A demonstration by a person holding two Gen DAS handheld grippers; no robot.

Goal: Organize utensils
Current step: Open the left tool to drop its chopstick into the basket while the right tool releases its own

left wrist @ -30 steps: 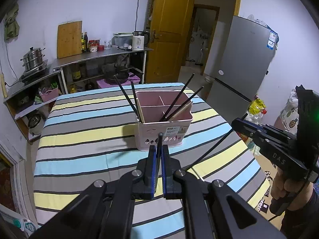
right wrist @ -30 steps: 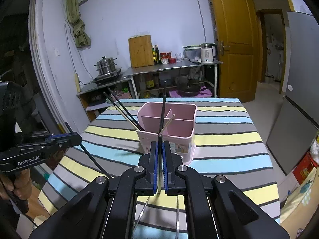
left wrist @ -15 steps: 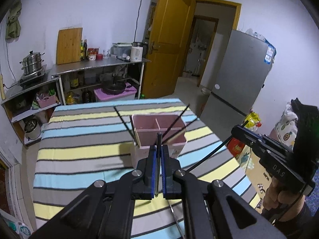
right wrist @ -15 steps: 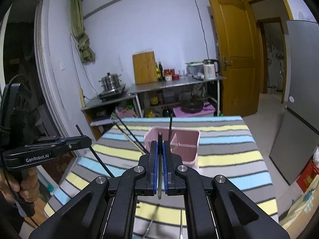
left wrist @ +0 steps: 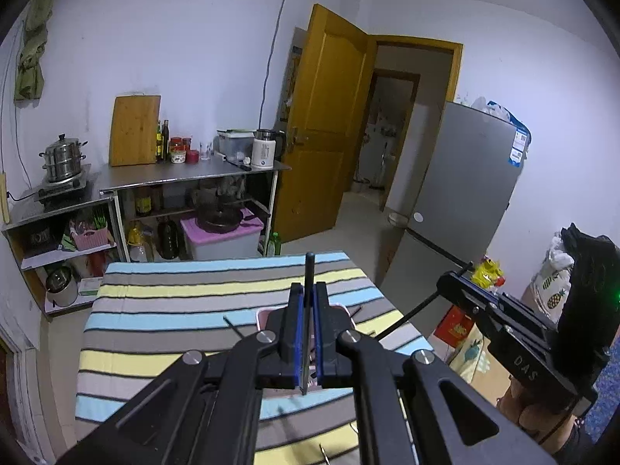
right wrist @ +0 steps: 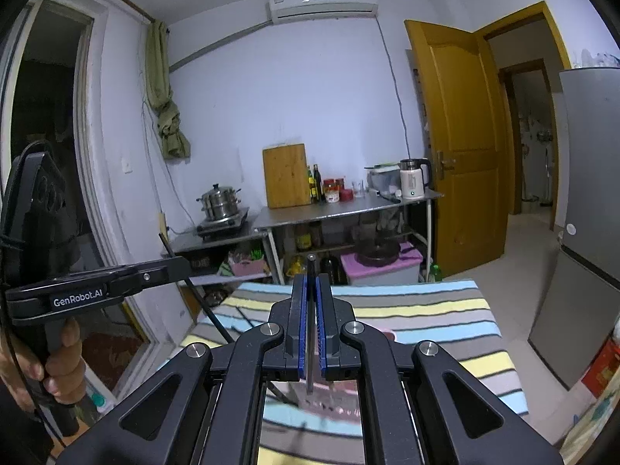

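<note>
A black chopstick (left wrist: 309, 271) is standing pinched in the left gripper (left wrist: 306, 333) jaws, above the pink holder (left wrist: 267, 316) on the striped surface (left wrist: 162, 310). The right gripper (right wrist: 310, 321) jaws are pinching another chopstick (right wrist: 311, 267).

Dim, bluish indoor light fills both views, with strong fisheye bending and dark vignetted corners; nearest parts look soft.

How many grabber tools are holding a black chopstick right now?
2. The left gripper pinches one black chopstick, and the right gripper pinches another chopstick. More chopsticks in the pink holder are mostly hidden.
</note>
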